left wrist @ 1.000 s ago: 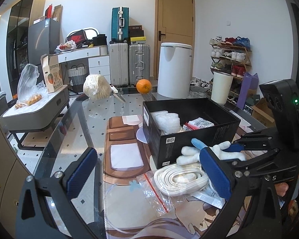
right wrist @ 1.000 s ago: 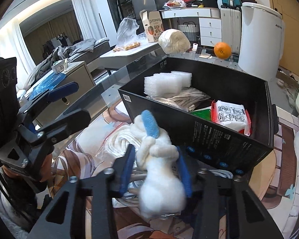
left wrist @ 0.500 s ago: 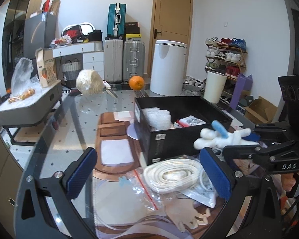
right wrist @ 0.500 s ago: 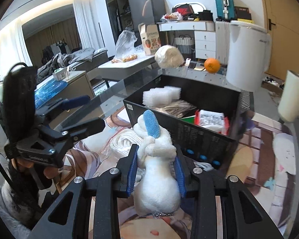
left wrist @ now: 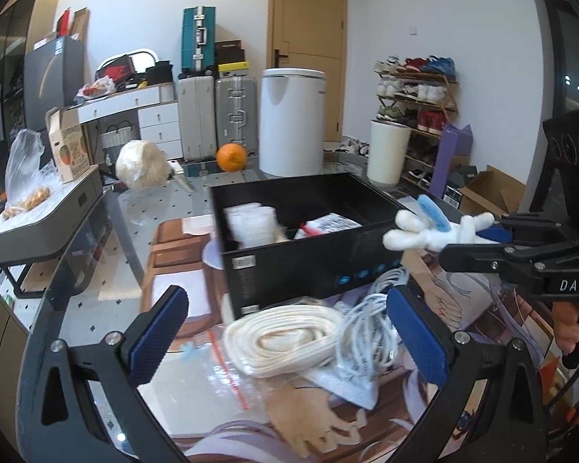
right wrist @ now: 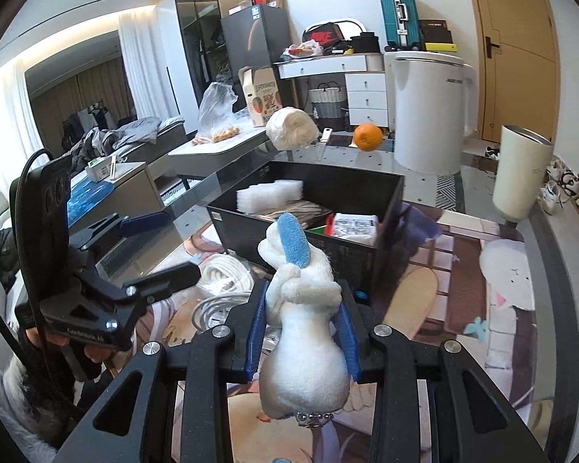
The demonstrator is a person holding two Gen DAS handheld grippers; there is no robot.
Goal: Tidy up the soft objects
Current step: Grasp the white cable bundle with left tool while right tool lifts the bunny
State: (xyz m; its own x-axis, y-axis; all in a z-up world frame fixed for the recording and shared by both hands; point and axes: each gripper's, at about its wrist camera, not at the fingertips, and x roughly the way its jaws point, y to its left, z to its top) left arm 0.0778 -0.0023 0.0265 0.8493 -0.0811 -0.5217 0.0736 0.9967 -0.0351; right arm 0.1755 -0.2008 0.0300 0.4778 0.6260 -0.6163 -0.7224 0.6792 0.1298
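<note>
My right gripper (right wrist: 301, 332) is shut on a white plush toy (right wrist: 303, 332) with a blue ear, held in the air in front of the black box (right wrist: 289, 247). In the left wrist view the plush toy (left wrist: 424, 233) sticks out of the right gripper (left wrist: 478, 247) at the box's right front corner (left wrist: 378, 266). My left gripper (left wrist: 285, 332) is open and empty above a coiled white rope (left wrist: 285, 333) and a coiled white cable (left wrist: 366, 332) on the mat. The box holds white foam sheets (right wrist: 270, 195) and a packet (right wrist: 357, 223).
An orange (left wrist: 231, 157) and a wrapped white bundle (left wrist: 143, 166) lie at the far end of the glass table (left wrist: 135, 216). A clear zip bag (left wrist: 220, 378) lies near the rope. A white bin (left wrist: 291, 121), suitcases and a shoe rack stand behind.
My right gripper has lifted the plush toy higher, up to the level of the box rim. My left gripper has drawn back a little and stays open.
</note>
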